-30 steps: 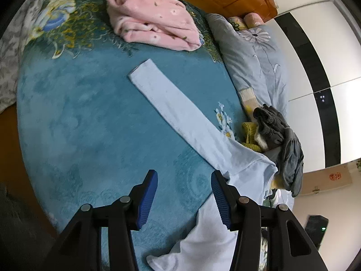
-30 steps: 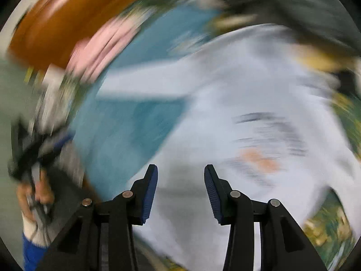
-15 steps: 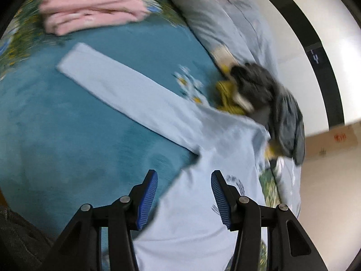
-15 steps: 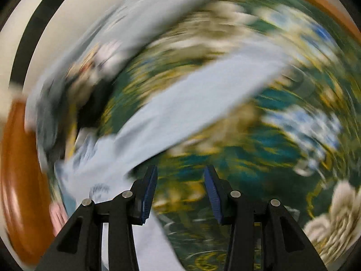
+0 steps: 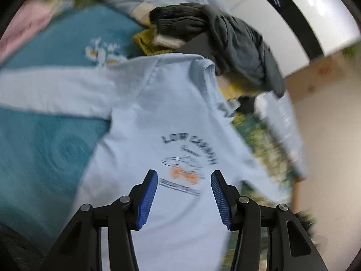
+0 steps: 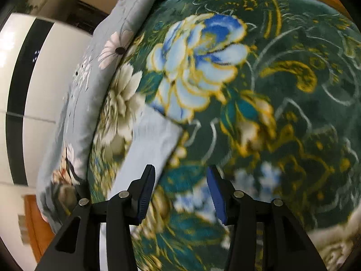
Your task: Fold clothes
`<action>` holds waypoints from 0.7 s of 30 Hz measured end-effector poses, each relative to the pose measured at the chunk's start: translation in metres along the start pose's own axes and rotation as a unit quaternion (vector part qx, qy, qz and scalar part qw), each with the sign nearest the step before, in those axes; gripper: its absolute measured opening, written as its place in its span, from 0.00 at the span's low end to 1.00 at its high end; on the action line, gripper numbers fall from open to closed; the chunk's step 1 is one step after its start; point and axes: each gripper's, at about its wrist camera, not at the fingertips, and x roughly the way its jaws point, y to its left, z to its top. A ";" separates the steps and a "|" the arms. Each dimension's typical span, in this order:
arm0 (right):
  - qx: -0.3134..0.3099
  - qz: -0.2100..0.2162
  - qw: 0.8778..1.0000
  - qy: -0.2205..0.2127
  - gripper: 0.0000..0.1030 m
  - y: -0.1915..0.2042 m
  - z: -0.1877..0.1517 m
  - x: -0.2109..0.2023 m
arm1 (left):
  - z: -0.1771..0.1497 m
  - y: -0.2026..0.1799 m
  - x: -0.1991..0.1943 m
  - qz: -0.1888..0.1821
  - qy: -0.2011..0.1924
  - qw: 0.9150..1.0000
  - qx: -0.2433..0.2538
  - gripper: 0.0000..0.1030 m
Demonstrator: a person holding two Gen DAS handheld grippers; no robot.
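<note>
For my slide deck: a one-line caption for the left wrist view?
Open left gripper above a light blue printed shirt spread on a teal blanket.

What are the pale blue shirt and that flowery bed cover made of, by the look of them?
The pale blue shirt looks like thin matte cotton knit: stitched shoulder seam, soft drape, printed logo. The flowery bed cover seems a plush fleece blanket: fuzzy nap with a slight sheen over its printed flowers. Motion blur leaves both uncertain.

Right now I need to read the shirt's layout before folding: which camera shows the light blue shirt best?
The left wrist view: the light blue shirt lies spread, its collar, one sleeve and chest print visible ahead of the open left gripper. The right wrist view shows only a sleeve end near the open right gripper.
</note>
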 end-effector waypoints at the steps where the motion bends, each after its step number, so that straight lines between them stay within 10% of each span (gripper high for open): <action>1: 0.007 0.000 1.000 0.002 0.47 0.000 0.006 0.005 | 0.001 -0.002 0.002 0.007 -0.002 1.000 0.013 0.52; 12: 0.016 -0.014 0.999 0.030 0.48 0.032 0.009 0.065 | 0.012 0.032 0.036 0.032 0.021 0.999 -0.032 0.52; 14: 0.003 -0.030 0.999 0.023 0.37 0.038 0.010 0.068 | 0.014 0.037 0.039 0.027 0.025 0.998 -0.045 0.52; 16: -0.023 -0.063 0.998 0.021 0.03 0.046 0.011 0.070 | 0.014 0.041 0.042 0.021 0.029 0.998 -0.056 0.52; 21: -0.085 -0.027 0.996 0.000 0.03 0.081 0.003 0.046 | 0.017 0.053 0.045 0.002 0.033 0.996 -0.083 0.52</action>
